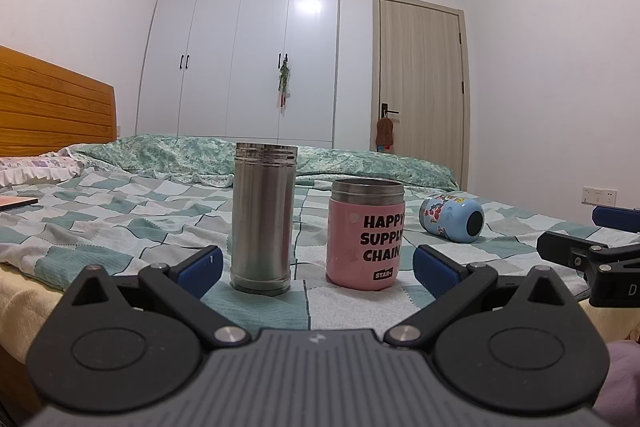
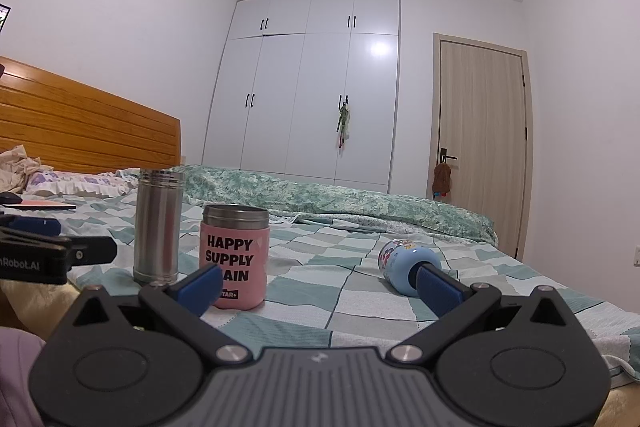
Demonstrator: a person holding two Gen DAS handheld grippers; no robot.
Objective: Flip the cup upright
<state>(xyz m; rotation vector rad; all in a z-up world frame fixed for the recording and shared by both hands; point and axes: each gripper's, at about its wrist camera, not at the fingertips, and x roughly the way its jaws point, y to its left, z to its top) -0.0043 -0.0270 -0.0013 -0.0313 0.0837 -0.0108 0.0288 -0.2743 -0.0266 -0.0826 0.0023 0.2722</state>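
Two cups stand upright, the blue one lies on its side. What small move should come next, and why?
Probably ease the right tool, open and empty, forward toward the blue cup. It alone lies on its side on the bed, nearest that tool.

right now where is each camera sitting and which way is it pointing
Left wrist view: on the left gripper, low at the near edge of the bed, facing the wardrobe; its open blue-padded fingers frame the steel cup and pink cup; the right gripper pokes in at right.
Right wrist view: on the right gripper, further right, same heading; its open fingers frame bedspread, with the pink cup behind one pad and the lying blue cup behind the other.
Shared: all three cups, bed, wardrobe, door.
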